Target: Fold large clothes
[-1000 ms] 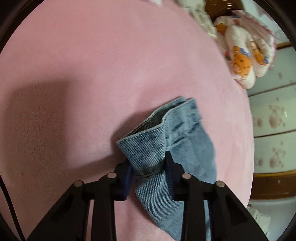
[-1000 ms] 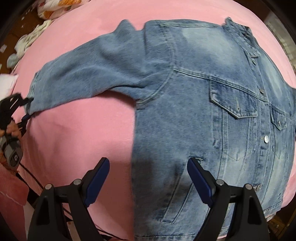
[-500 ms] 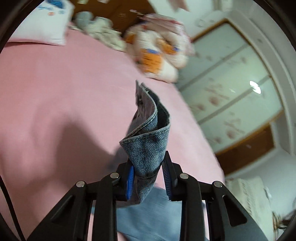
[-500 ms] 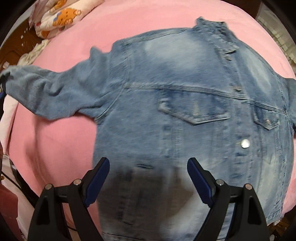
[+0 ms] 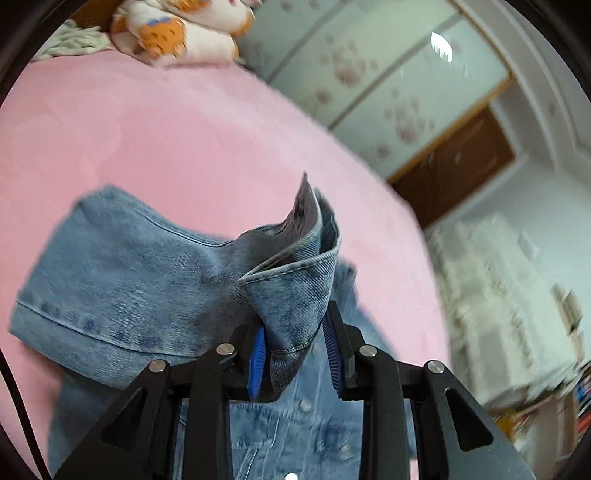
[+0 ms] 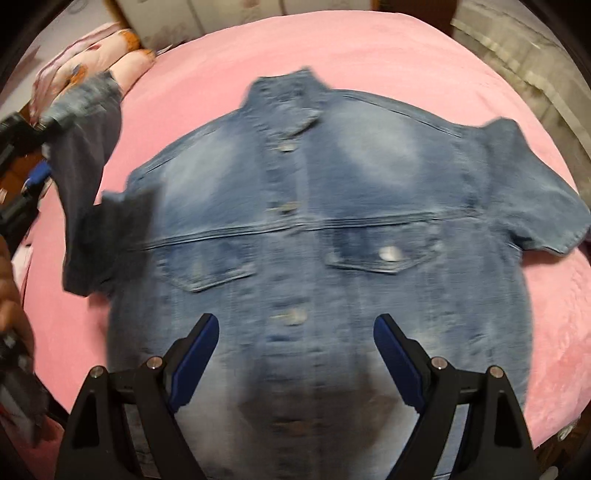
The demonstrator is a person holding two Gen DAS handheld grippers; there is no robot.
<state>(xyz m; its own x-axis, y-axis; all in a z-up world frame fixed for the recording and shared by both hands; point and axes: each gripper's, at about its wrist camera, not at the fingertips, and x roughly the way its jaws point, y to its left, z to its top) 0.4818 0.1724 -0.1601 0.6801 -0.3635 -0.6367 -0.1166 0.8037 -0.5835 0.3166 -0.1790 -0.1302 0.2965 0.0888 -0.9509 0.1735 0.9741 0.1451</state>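
A blue denim jacket (image 6: 332, 206) lies front up, buttoned, on the pink bed cover (image 6: 369, 48). My left gripper (image 5: 295, 332) is shut on the cuff (image 5: 295, 291) of one sleeve and holds it up above the jacket's body (image 5: 129, 288). In the right wrist view that sleeve (image 6: 88, 177) hangs lifted at the left, rising to the left gripper (image 6: 33, 147) at the frame edge. My right gripper (image 6: 295, 354) stands open just above the jacket's lower front, with nothing between its blue pads (image 6: 195, 350). The other sleeve (image 6: 532, 206) lies flat at the right.
A bundled quilt with orange bear prints (image 5: 184, 29) sits at the head of the bed. Flowered wardrobe doors (image 5: 369, 92) stand beyond the bed's far edge. A person's hand (image 6: 11, 295) shows at the left edge. Pale fabric (image 6: 517, 55) lies past the bed's top right.
My left gripper has lifted the cuff off the bed and carried it over the jacket's body, rolling as it went. My right gripper has slid across to the jacket's middle, still open.
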